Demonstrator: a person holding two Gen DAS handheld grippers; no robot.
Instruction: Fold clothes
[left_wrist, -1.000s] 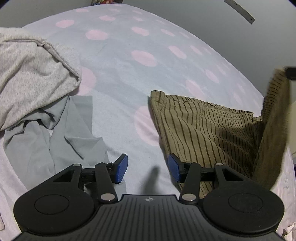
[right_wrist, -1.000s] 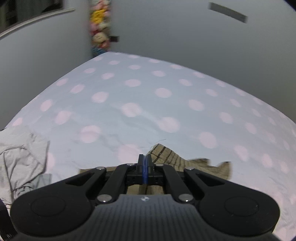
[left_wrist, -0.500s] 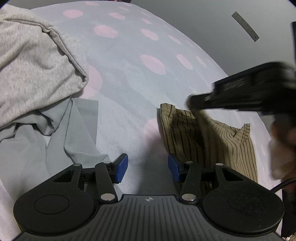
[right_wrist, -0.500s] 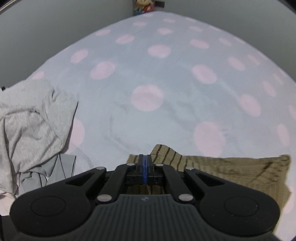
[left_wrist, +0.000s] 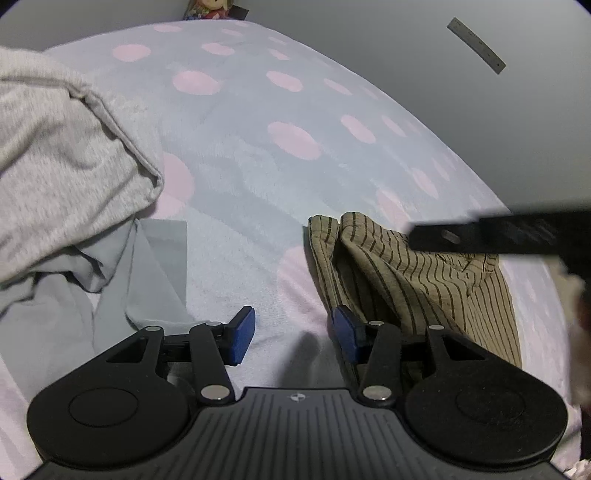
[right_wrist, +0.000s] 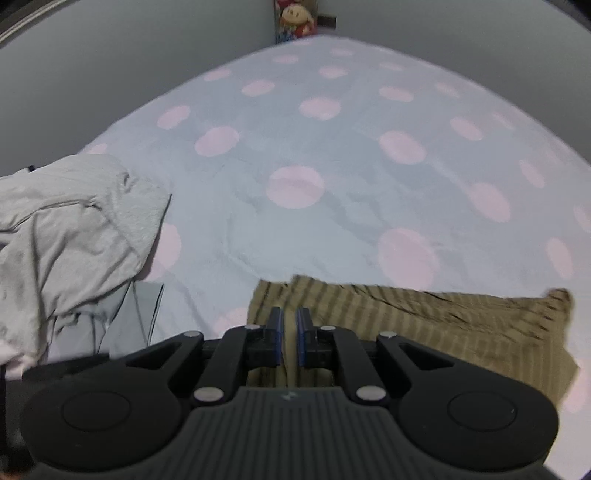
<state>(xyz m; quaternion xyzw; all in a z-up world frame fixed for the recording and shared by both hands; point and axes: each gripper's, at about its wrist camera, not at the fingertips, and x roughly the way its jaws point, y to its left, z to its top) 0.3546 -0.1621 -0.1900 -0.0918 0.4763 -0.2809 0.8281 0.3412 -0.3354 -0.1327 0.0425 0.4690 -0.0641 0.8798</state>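
Note:
An olive striped garment (left_wrist: 406, 266) lies folded over itself on the bed, rumpled along its left edge. My left gripper (left_wrist: 293, 328) hovers open at that garment's near left corner, its right pad beside the cloth and nothing between the pads; the jaws are narrowing slightly. The right tool's black body (left_wrist: 517, 236) crosses above the garment, blurred. In the right wrist view my right gripper (right_wrist: 290, 328) sits low over the striped garment (right_wrist: 443, 325). Its jaws are opening, a narrow gap shows between the pads, and the cloth lies under them.
A grey knit garment (left_wrist: 55, 166) is heaped at the left over a thin pale grey one (left_wrist: 140, 280). The bed sheet (right_wrist: 332, 184) is pale blue with pink dots. Grey walls close in behind, with a plush toy (right_wrist: 295, 18) at the far corner.
The right gripper came down with the raised part of the striped garment, which now lies over the rest. Its pads were shut and now stand slightly apart. The left gripper barely moved.

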